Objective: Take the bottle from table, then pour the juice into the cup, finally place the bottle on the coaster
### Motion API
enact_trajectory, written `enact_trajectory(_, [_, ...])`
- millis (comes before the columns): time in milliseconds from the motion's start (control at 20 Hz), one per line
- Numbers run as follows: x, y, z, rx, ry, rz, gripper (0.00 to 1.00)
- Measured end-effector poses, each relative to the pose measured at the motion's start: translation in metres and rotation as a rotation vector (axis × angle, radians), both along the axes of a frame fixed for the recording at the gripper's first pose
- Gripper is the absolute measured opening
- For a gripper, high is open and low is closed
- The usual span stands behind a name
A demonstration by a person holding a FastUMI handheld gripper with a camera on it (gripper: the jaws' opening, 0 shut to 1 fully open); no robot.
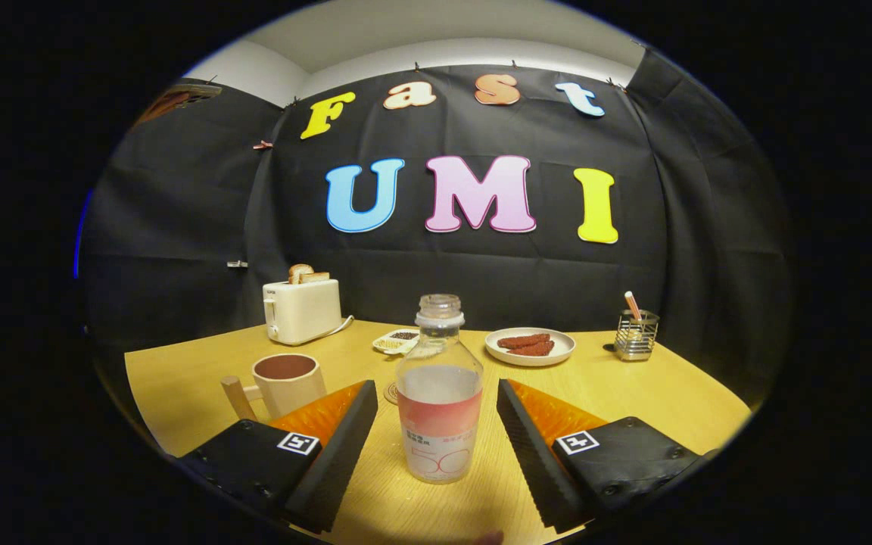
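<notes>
The gripper (436, 435) is held wide open over the near edge of the bench (633, 401), nothing being gripped. The bottle (439, 393) is seen upright between the two fingers (345, 446) — a clear gap is left on either side, so neither finger is touching it. The cup (284, 382) is set just beyond the left finger, its handle turned toward the left edge. The coaster (392, 393) is partly hidden behind the bottle. Toward the far edge are found a toaster (301, 310), a small dish (397, 341), a plate (530, 346) and a wire holder (636, 334) — all well apart from the gripper.
</notes>
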State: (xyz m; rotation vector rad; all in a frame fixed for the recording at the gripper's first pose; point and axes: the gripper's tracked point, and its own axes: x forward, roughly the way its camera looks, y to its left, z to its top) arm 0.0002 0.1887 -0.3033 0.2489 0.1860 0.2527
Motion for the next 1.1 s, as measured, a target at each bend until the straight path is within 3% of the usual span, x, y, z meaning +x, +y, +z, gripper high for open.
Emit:
enact_trajectory(200, [0.013,0.007,-0.018,-0.016,0.031,-0.016,0.97])
enact_trajectory(300, [0.02,0.007,-0.024,-0.022,0.041,-0.032,0.92])
enact_trajectory(450, [0.028,0.004,-0.026,-0.032,0.04,-0.065,0.77])
enact_trajectory(650, [0.035,0.002,-0.015,-0.04,0.048,-0.086,0.73])
enact_trajectory(750, [0.04,-0.006,0.002,-0.092,0.015,-0.121,0.71])
enact_trajectory(1100, [0.052,-0.009,0.046,-0.293,-0.014,-0.105,0.7])
